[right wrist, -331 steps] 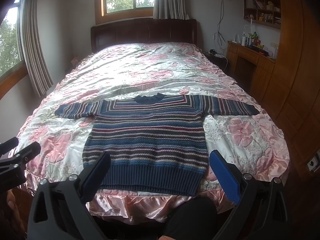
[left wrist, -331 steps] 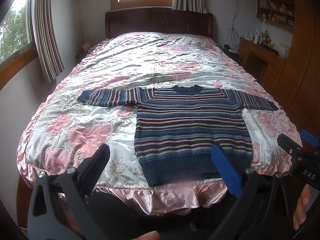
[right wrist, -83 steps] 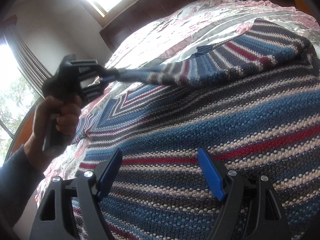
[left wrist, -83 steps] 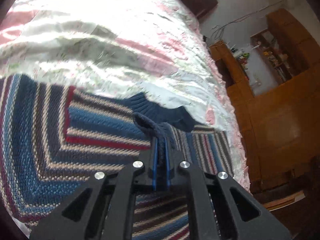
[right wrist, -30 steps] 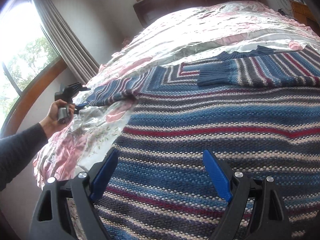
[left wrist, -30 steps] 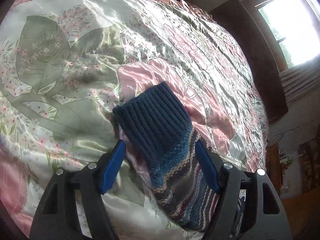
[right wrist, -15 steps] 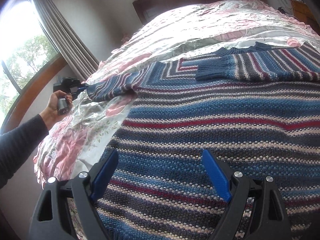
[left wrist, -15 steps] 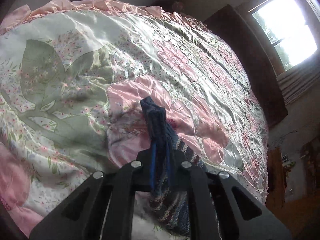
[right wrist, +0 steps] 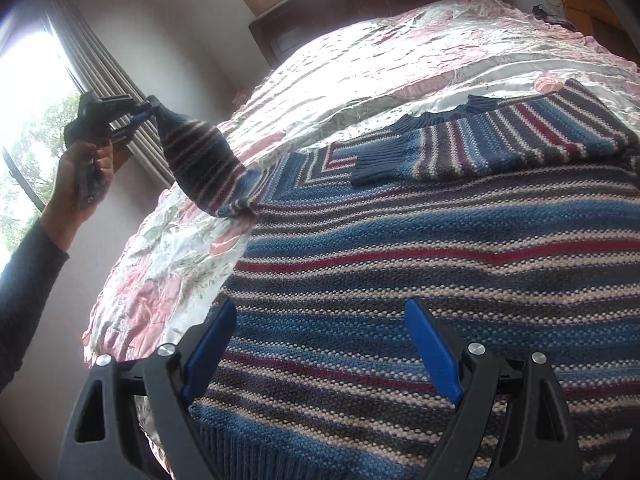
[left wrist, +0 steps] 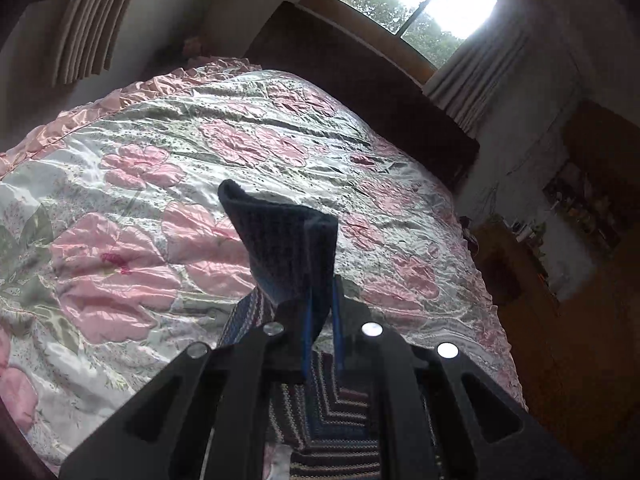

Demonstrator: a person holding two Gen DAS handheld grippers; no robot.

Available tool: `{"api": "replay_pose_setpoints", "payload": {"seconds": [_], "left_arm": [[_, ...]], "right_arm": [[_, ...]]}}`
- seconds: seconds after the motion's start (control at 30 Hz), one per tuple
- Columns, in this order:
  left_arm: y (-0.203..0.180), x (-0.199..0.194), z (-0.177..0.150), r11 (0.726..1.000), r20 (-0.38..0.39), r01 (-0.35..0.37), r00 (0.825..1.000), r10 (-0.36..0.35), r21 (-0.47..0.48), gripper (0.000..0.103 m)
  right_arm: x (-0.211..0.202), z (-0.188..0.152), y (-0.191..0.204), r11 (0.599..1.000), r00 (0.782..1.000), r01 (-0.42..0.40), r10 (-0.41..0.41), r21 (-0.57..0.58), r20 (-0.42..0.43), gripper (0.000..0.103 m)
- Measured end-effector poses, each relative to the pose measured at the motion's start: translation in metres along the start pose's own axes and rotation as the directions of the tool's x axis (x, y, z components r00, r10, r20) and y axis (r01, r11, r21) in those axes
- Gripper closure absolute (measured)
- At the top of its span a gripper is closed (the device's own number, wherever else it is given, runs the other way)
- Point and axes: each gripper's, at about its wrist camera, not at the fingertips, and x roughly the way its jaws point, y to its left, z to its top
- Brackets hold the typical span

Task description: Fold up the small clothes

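Jaws pinching ribbed knit cuff (left wrist: 280, 240)

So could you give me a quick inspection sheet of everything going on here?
Surface: bed with a shiny pink floral cover.
Job's things: striped sweater lying flat; right sleeve folded across the chest; left sleeve lifted off the cover.
Clutter: nothing seen on the bed.
Grippers: left gripper shut on the left sleeve's cuff; right gripper open, over the sweater's lower part, holding nothing.
Cables: wires on the far wall, away from the work.
Surroundings: windows, curtains, headboard, wooden shelves.
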Motion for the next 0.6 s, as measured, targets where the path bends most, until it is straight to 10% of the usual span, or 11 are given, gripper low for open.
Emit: {"api": "replay_pose_setpoints", "payload": {"seconds": [0.6], "left_arm": [[-0.186,0.161,-0.183,0.984,-0.193,0.108,0.978,-0.080,0.141,0.097]], "right_arm": [[-0.073,0.001,-0.100,0.985,0.996,0.081,-0.087,0.151,0.036,0.016]]}}
